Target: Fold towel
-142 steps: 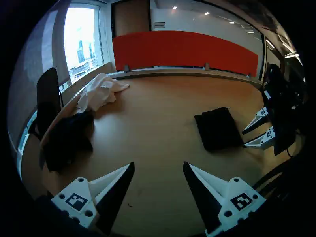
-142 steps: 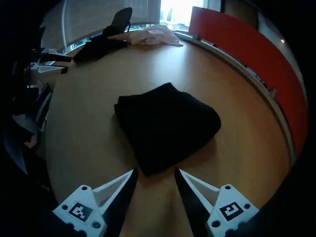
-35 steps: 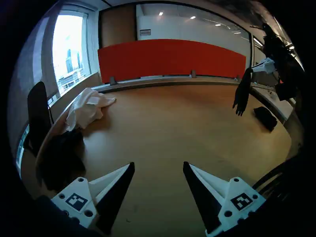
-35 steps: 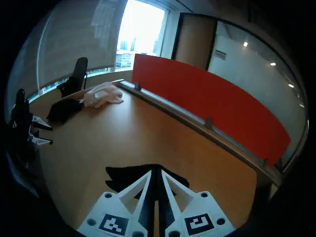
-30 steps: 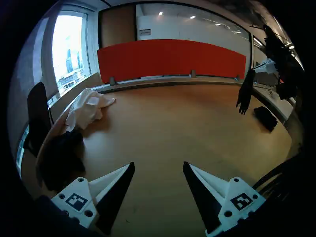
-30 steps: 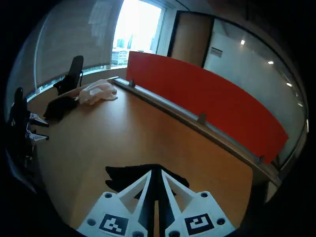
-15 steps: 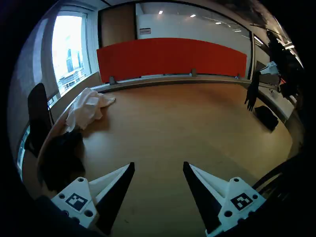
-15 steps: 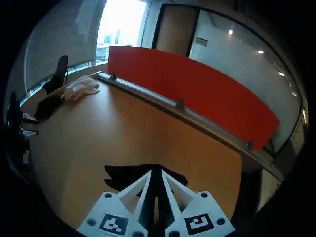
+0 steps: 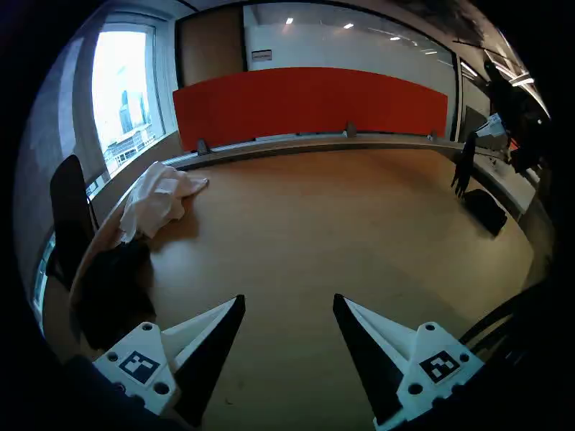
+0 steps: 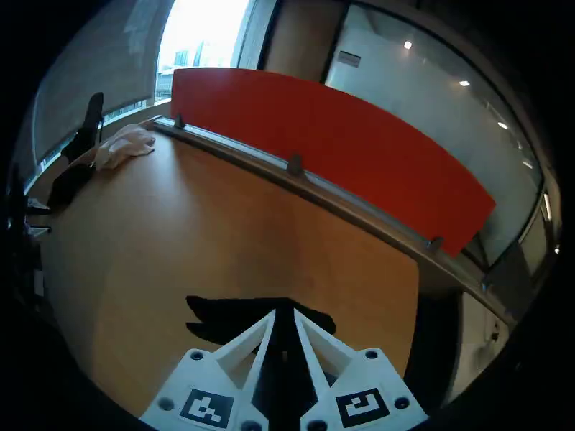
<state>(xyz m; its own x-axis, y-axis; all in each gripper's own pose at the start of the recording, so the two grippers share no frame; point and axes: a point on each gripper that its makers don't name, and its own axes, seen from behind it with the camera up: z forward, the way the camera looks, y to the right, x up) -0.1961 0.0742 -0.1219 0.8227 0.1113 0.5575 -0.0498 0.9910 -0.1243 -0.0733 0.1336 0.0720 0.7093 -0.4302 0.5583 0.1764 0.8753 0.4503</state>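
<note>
Our right gripper [image 10: 284, 314] has its fingers pressed together on a limp black cloth towel [image 10: 215, 316], which spreads to both sides of the tips. In the left gripper view that towel hangs in the air near the right end of the long red partition panel [image 9: 309, 100]. Our left gripper [image 9: 287, 300] faces the panel, fingers spread wide over the light brown wooden table [image 9: 302, 223]. A crumpled white cloth [image 9: 154, 201] lies near the panel's left end, with a rumpled black cloth [image 9: 111, 294] just beside it, farther from the panel.
</note>
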